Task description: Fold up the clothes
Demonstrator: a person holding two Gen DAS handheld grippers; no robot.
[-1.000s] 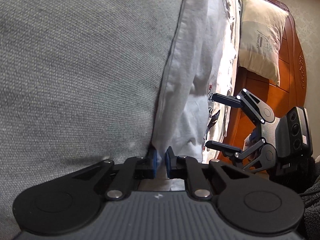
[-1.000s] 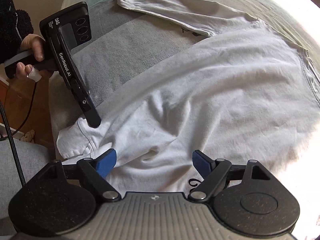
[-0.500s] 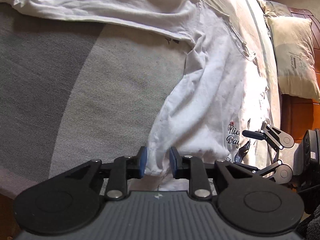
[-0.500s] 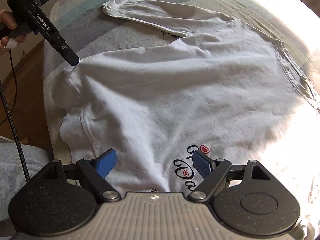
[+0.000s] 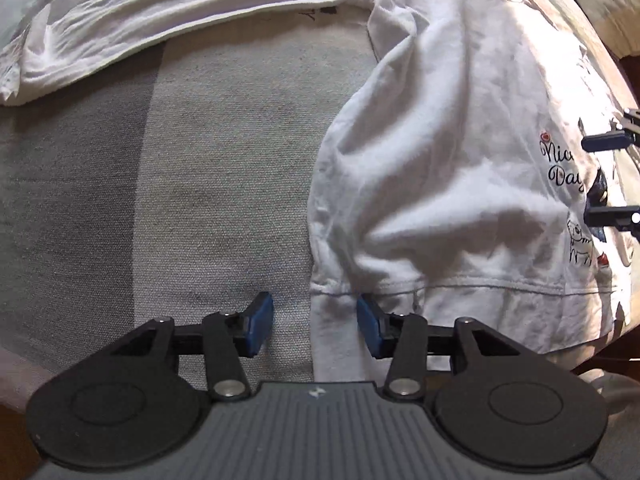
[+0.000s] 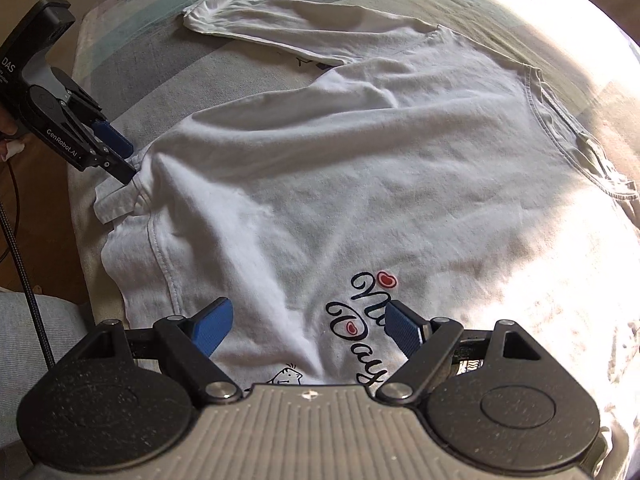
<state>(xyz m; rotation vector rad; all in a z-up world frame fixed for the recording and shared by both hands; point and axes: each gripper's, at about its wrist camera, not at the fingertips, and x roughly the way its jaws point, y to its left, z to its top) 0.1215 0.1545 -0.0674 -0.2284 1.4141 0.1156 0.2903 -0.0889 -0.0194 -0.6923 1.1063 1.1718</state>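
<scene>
Left tongs (image 5: 314,328) have let go hem corner since a second ago, now closing slightly, cloth between, unpressed. Right tongs (image 6: 306,326) released, hovering. White shirt (image 6: 360,184) spread flat on bed (image 5: 180,184), sleeve out; no fold made, all folding left.

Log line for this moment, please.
left gripper: closing, shirt corner between jaws, unpinched | right gripper: open above print

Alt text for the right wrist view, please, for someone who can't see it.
A white shirt with a black script print lies spread on a grey bed, one long sleeve stretched out at the far side. The right tongs hover open over the print; at left, the left tongs sit at the shirt's bottom corner.
</scene>
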